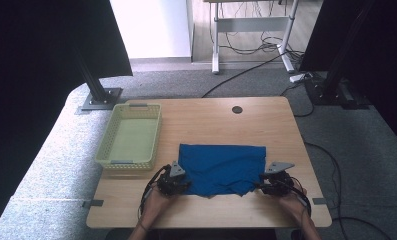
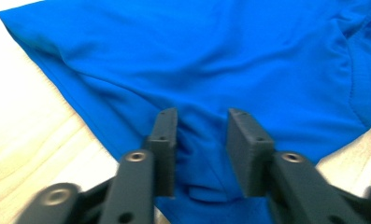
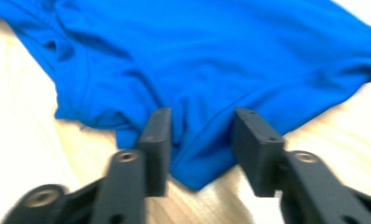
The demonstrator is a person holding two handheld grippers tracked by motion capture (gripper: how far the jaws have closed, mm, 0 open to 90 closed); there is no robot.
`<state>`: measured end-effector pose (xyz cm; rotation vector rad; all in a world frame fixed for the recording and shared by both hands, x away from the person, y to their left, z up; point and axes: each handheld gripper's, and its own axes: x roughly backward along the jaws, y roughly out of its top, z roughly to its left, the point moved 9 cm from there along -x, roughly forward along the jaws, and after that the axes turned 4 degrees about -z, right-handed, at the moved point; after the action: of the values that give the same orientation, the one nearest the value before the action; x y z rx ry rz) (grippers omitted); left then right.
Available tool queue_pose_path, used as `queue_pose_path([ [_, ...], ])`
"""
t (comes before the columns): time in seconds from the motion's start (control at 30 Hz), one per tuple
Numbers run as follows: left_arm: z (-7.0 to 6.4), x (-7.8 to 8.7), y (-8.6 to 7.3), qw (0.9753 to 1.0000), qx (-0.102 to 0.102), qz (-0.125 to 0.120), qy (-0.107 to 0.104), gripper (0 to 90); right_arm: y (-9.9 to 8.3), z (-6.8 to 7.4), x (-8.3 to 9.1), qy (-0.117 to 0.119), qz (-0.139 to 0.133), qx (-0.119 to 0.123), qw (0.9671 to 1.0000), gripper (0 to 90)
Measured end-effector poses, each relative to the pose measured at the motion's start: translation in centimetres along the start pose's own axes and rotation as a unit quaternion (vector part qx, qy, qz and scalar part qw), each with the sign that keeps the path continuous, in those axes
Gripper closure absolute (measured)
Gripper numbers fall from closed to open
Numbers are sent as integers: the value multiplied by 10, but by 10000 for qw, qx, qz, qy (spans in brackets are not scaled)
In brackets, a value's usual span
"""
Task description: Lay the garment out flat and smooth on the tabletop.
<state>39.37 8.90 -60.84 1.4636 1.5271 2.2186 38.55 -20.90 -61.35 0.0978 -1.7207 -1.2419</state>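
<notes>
We see a wooden table (image 1: 206,125) with a blue cloth (image 1: 221,167) lying rumpled on its near half, right of a pale yellow basket (image 1: 129,135). Our left gripper (image 1: 181,186) and right gripper (image 1: 262,187) sit at the cloth's near corners, each with jaws apart astride its edge, not clamped.

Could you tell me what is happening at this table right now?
A person works a blue garment spread on the wooden table. The left gripper and right gripper are at its near corners, jaws open with cloth between them, not yet pinched. A yellow basket sits to the left.
</notes>
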Motion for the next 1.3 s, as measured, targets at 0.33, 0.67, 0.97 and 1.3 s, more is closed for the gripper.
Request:
queue_pose_path([
  [0.33,2,10,9,9998,98,-158,-3,849,6,5,10,39,-95,-62,9999,849],
  [0.67,18,27,40,9974,314,-652,-36,845,32,-5,31,-150,-634,-109,9978,851],
  [0.97,23,10,21,9981,522,-322,-112,823,38,-8,29,-106,-722,-180,9972,851],
  [1.3,44,26,59,9936,393,-993,370,863,55,-18,38,-380,-999,-234,9940,851],
])
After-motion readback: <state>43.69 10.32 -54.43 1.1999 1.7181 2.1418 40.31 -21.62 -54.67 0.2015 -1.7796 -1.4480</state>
